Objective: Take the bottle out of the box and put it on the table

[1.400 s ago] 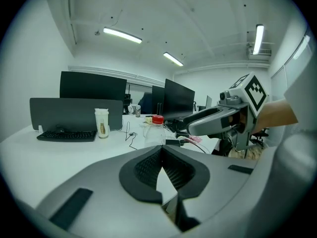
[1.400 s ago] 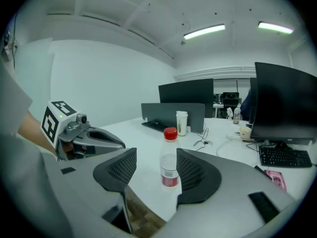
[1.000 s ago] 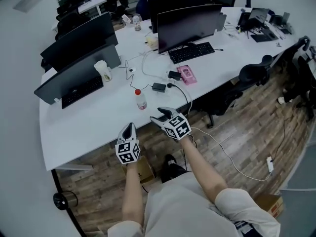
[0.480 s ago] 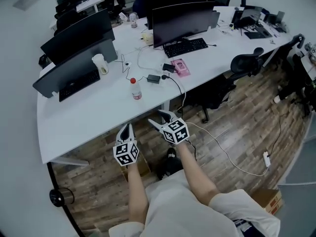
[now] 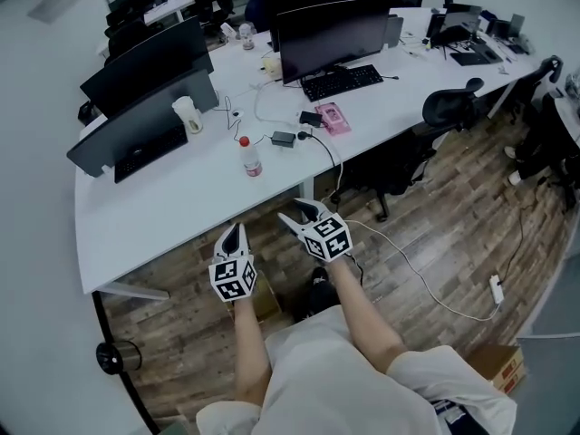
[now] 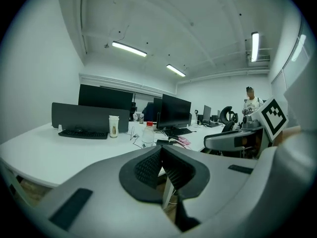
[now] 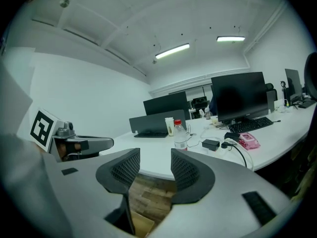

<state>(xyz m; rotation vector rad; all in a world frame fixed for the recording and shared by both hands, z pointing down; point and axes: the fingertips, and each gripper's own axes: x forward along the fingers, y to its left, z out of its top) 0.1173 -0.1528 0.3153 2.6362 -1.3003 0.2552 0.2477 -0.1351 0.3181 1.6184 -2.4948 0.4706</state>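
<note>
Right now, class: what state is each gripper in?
Left gripper: shut, empty.
Right gripper: open, empty; its jaws have just been closing a little.

Bright, cool, even light falls from ceiling strip lamps [image 6: 130, 48] high above and beyond the left claw [image 6: 159, 150]. The white worktop [image 5: 163, 216] ahead of it shines softly, without hard glare, and shadows are faint. Both gripper views sit in round frames with black corners and bowed lines. The claw's own body, nearest the lens, looks soft.
</note>
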